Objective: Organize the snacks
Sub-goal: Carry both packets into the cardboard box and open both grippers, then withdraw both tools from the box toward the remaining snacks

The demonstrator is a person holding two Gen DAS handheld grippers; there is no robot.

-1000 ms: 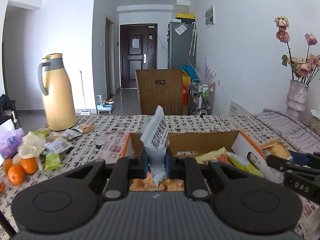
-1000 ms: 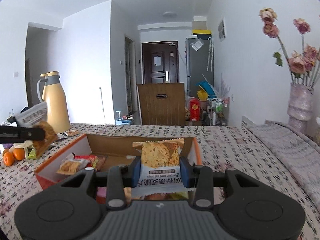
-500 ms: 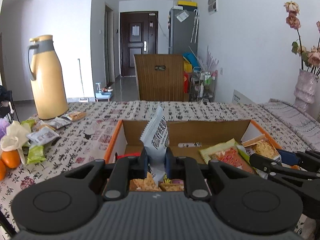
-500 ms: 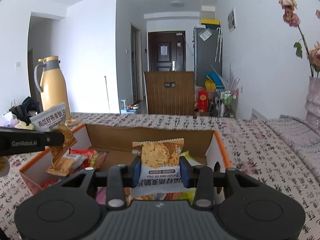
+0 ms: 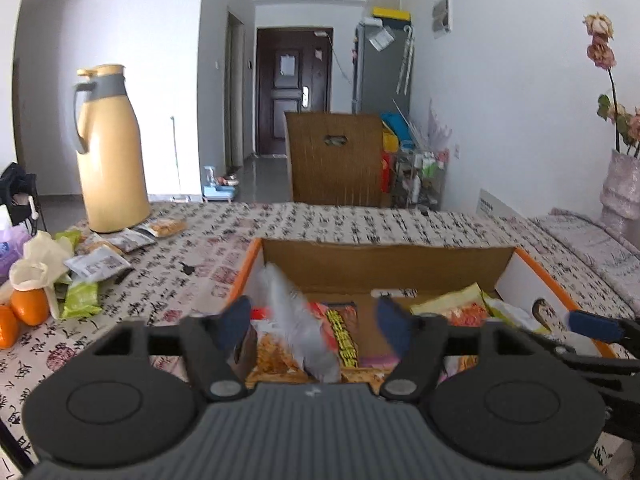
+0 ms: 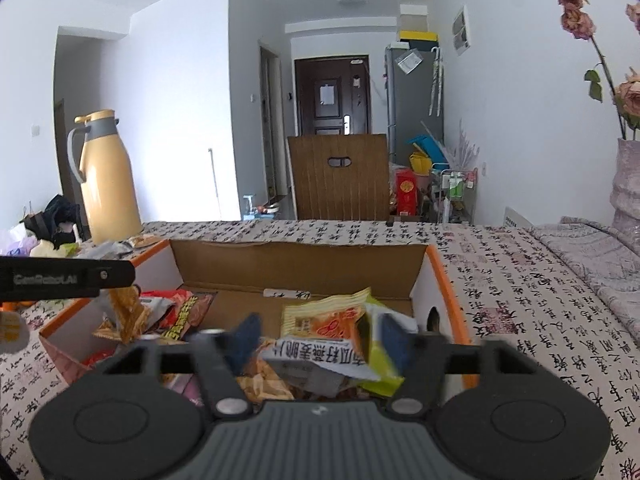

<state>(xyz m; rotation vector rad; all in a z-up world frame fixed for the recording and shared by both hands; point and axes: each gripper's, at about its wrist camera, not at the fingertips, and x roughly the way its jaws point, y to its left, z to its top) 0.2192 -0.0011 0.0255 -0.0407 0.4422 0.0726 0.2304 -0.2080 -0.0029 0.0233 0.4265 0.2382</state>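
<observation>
1. Above the box (image 5: 532, 276), my left gripper (image 5: 316, 320) was opening, its grey packet (image 5: 296, 320) blurred, loose between the jaws.
2. At six o'clock, my right gripper (image 6: 320, 340) was opening, its white packet (image 6: 320, 364) lying free on the pile.

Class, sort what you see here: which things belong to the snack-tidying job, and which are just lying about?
Part of the job:
cardboard box
snack packets in the box
loose packets on the table
left gripper, jaws opening
right gripper, jaws opening

Just lying about:
yellow jug
oranges
vase
</observation>
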